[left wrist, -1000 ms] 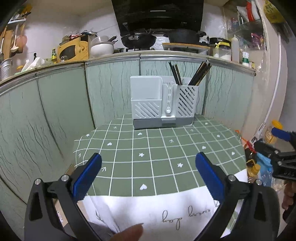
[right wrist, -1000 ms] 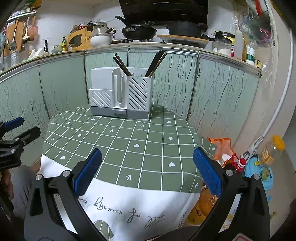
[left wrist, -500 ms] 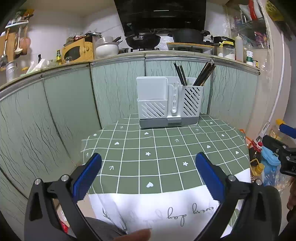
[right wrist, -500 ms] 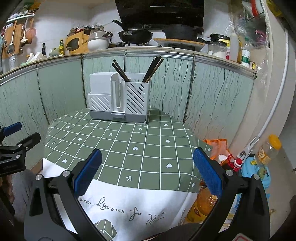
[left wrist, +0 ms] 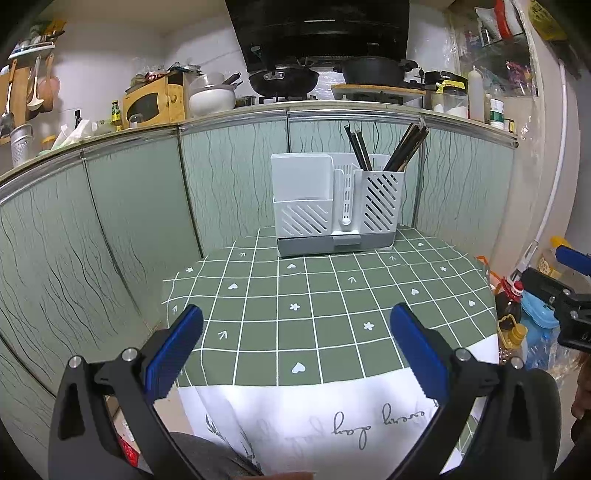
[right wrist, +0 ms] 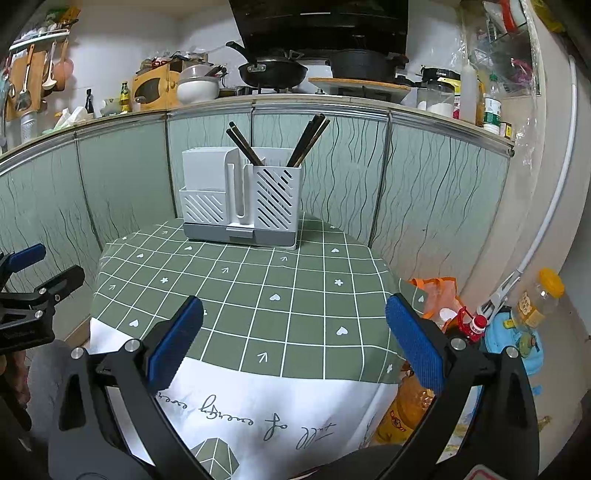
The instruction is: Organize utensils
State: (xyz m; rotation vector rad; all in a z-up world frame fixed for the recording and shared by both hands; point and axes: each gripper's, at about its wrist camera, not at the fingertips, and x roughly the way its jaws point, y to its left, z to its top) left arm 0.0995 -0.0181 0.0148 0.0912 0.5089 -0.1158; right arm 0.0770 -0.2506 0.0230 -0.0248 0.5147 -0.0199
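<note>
Both claws (left wrist: 295, 354) (right wrist: 293, 350) spread, level, empty.

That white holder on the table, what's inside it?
Dark chopsticks stand in the utensil holder, in its slotted right compartment, leaning in two bunches. Their lower ends are hidden by its wall. Nothing shows above the left compartment; its inside is hidden.

A lived-in home kitchen: a black range hood (left wrist: 317, 29) at 12 o'clock hangs over a wok (left wrist: 283, 79) and pot (left wrist: 373, 72) on the stove, a yellow microwave (left wrist: 153, 101) sits at 10 o'clock, ladles (left wrist: 33, 85) hang at 9 o'clock, and condiment bottles (left wrist: 476, 94) crowd 2 o'clock.
</note>
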